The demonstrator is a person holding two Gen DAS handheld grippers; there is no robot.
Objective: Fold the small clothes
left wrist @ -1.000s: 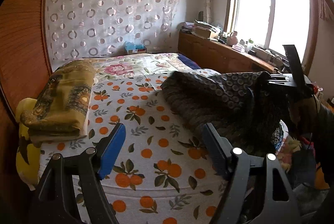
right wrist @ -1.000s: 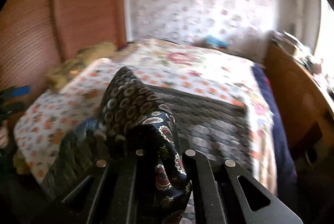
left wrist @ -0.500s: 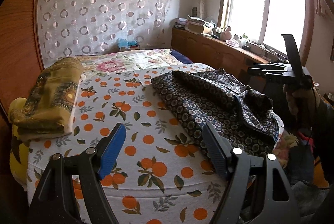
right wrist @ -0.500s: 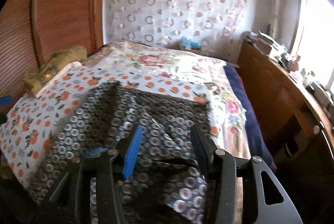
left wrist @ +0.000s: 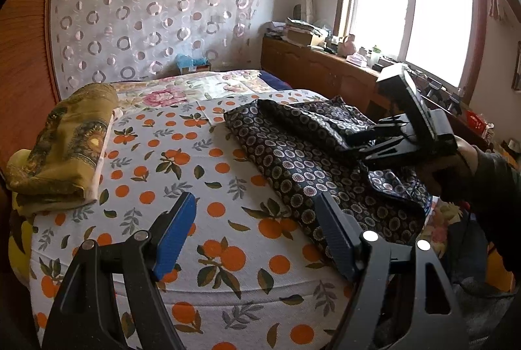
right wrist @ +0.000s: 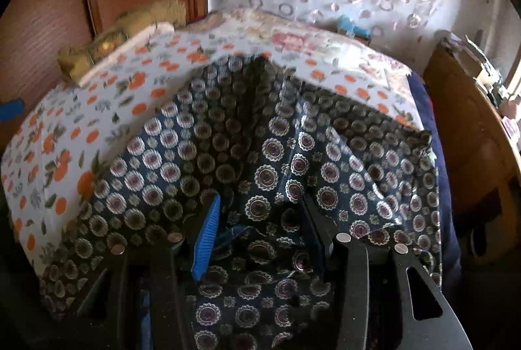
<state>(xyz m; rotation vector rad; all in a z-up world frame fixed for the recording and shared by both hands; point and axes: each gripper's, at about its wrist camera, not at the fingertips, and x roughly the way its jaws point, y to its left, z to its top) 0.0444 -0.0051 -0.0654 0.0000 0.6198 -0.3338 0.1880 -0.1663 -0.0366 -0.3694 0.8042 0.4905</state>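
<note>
A dark navy garment with a round flower print point(left wrist: 293, 154) lies crumpled on the right side of the bed, part of it folded over on itself. It fills the right wrist view point(right wrist: 260, 161). My left gripper point(left wrist: 257, 226) is open and empty, above the orange-print sheet at the bed's near edge, left of the garment. My right gripper point(right wrist: 260, 219) is open and low over the garment's near part, with cloth lying between its fingers. In the left wrist view it reaches in from the right over the garment point(left wrist: 358, 138).
The bed has an orange-print sheet point(left wrist: 169, 167). A folded olive-gold blanket point(left wrist: 65, 148) lies along its left side by the wooden wall. A wooden cabinet point(left wrist: 325, 73) with clutter runs under the window on the right. A floral quilt point(left wrist: 195, 89) covers the far end.
My right gripper let go of the garment, which dropped onto the bed. The gripper then came down low over it. My left gripper stayed open and barely moved.
</note>
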